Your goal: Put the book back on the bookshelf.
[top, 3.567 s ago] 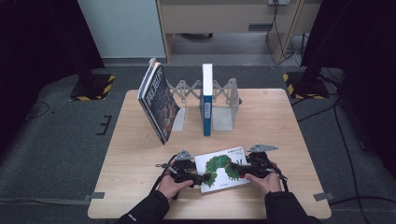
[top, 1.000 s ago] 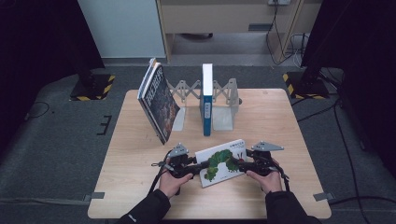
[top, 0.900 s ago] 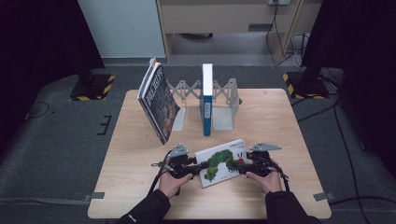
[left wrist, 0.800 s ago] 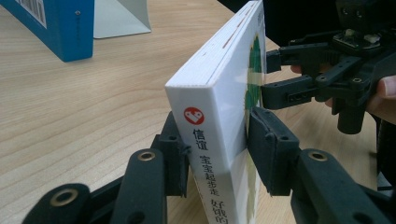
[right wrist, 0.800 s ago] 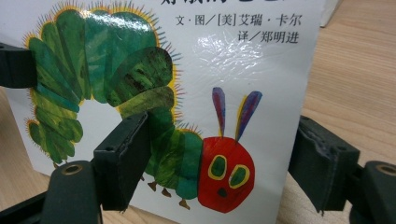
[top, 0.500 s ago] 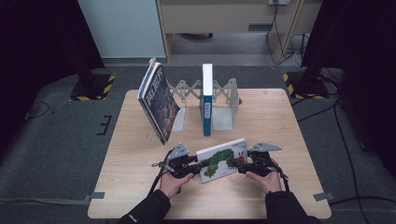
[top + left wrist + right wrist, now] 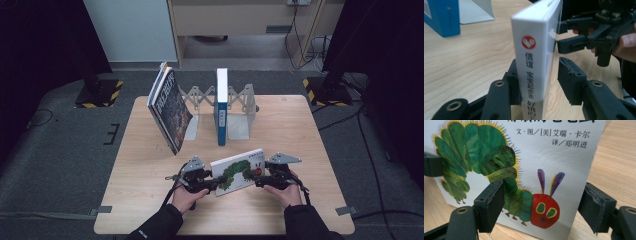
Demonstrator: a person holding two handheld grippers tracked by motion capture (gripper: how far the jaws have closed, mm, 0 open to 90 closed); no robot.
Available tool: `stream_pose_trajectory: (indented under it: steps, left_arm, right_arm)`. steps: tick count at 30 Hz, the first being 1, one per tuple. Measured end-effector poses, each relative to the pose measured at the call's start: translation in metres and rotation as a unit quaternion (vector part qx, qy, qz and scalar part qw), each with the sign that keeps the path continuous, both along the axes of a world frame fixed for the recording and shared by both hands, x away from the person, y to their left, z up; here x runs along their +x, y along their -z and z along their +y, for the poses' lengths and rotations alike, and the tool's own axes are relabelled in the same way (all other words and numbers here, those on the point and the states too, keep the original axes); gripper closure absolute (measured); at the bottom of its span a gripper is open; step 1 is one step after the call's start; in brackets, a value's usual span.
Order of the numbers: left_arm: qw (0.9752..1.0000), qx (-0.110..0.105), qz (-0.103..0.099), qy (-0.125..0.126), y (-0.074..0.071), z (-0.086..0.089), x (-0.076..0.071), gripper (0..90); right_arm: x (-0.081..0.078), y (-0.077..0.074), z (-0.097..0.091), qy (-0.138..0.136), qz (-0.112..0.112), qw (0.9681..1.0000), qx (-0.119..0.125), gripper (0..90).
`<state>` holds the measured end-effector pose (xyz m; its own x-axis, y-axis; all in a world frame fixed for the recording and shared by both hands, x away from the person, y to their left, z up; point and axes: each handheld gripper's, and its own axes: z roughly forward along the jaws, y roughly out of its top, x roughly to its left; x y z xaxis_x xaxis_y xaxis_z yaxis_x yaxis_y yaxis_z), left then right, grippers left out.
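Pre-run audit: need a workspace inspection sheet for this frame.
Surface: wooden table, bare around the hands.
Job's things: caterpillar book tilted up between both grippers.
Clutter: blue book upright in rack; dark book leaning at its left end.
Grippers: left gripper straddles the spine, one pad off it, jaws just opening; right gripper jaws just opening, grip unclear.
Cables: cable trails from the left gripper.
Surroundings: grey floor, striped stand bases.

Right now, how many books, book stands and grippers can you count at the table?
Books: 3, the caterpillar book, the blue book and the dark leaning book.
Book stands: 1, the grey bookend rack.
Grippers: 2, the left gripper and the right gripper.
Total: 6.
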<state>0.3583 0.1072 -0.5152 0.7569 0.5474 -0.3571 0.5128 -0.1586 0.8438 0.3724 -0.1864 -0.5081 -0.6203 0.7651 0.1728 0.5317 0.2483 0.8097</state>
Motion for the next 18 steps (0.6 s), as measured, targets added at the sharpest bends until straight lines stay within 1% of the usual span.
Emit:
stream_pose_trajectory:
  steps: [1, 2, 4, 5, 6, 8, 10, 15, 18]
  left_arm:
    - [1.0000, 0.000, 0.000, 0.000, 0.000, 0.000, 0.000, 54.8]
    - [0.9999, 0.010, 0.001, 0.005, 0.003, -0.003, -0.001, 54.3]
    - [0.9999, 0.013, 0.000, 0.006, 0.004, -0.004, -0.001, 54.7]
    - [0.9997, 0.022, -0.003, 0.007, 0.005, -0.005, -0.001, 54.7]
    - [0.9997, 0.024, -0.001, 0.006, 0.006, -0.005, -0.001, 59.1]
    - [0.9997, 0.024, 0.002, 0.006, 0.006, -0.004, 0.000, 61.2]
    - [0.9997, 0.023, 0.003, 0.006, 0.007, -0.005, 0.000, 61.3]
    - [0.9991, 0.038, -0.002, 0.017, 0.010, -0.009, 0.000, 61.8]
    - [0.9990, 0.039, 0.004, 0.021, 0.009, -0.009, 0.000, 64.0]
  right_arm:
    - [0.000, 0.000, 0.000, 0.000, 0.000, 1.0000, 0.000, 25.5]
    - [0.000, 0.000, 0.000, 0.000, 0.000, 1.0000, 0.000, 25.6]
    - [0.000, 0.000, 0.000, -0.001, 0.000, 1.0000, 0.000, 25.6]
    - [0.000, 0.000, 0.000, -0.002, 0.000, 1.0000, -0.001, 25.6]
    - [0.000, 0.000, 0.000, -0.003, 0.000, 1.0000, -0.001, 25.6]
    - [0.000, 0.000, 0.000, -0.003, 0.001, 1.0000, 0.000, 25.6]
    - [0.000, 0.000, 0.000, -0.001, 0.001, 1.0000, 0.000, 25.6]
    - [0.000, 0.000, 0.001, -0.002, 0.002, 1.0000, 0.001, 25.6]
    - [0.000, 0.000, 0.000, -0.004, 0.002, 1.0000, 0.001, 25.6]
